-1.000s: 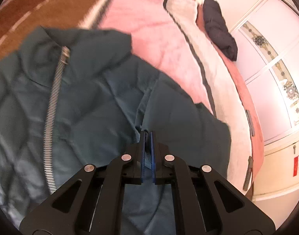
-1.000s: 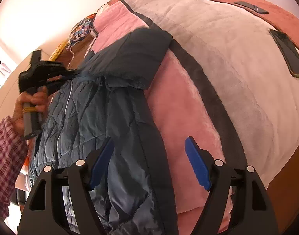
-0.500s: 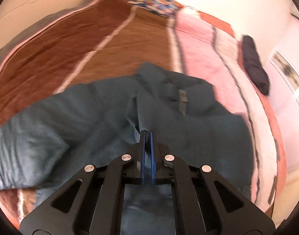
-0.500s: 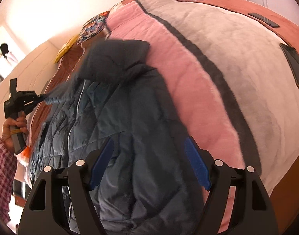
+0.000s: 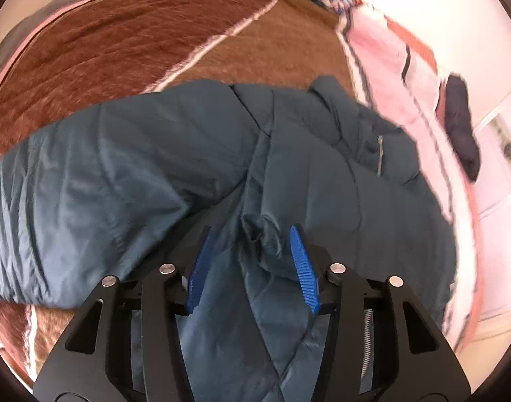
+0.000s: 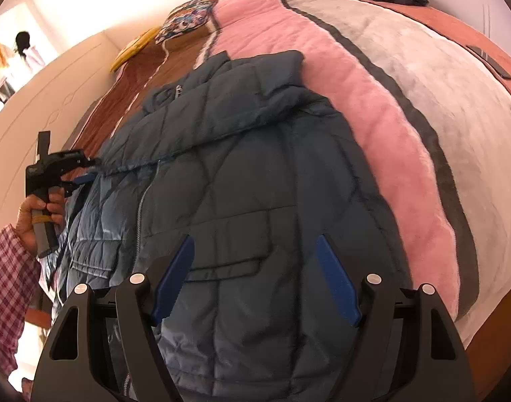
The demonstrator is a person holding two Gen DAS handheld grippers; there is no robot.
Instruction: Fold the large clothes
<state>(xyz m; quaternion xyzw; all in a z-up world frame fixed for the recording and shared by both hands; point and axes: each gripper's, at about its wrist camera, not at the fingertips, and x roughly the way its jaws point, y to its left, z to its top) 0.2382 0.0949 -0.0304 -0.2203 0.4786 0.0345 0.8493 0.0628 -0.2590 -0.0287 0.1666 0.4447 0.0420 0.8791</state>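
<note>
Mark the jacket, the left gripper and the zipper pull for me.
jacket [image 6: 255, 184]: right wrist view, quilted front panel.
left gripper [image 5: 252, 264]: left wrist view, gap midway between its open blue fingertips.
zipper pull [image 5: 380, 155]: left wrist view, metal tab near the collar.

Dark teal quilted jacket [image 6: 255, 174]; blanket [image 6: 372, 83] striped brown, pink, grey and white; blue pads [image 5: 302, 268] on black gripper [image 5: 252, 261]; red-and-white checked sleeve [image 6: 4, 284].

Bright daylight, blown-out walls, fisheye-warped edges
</note>
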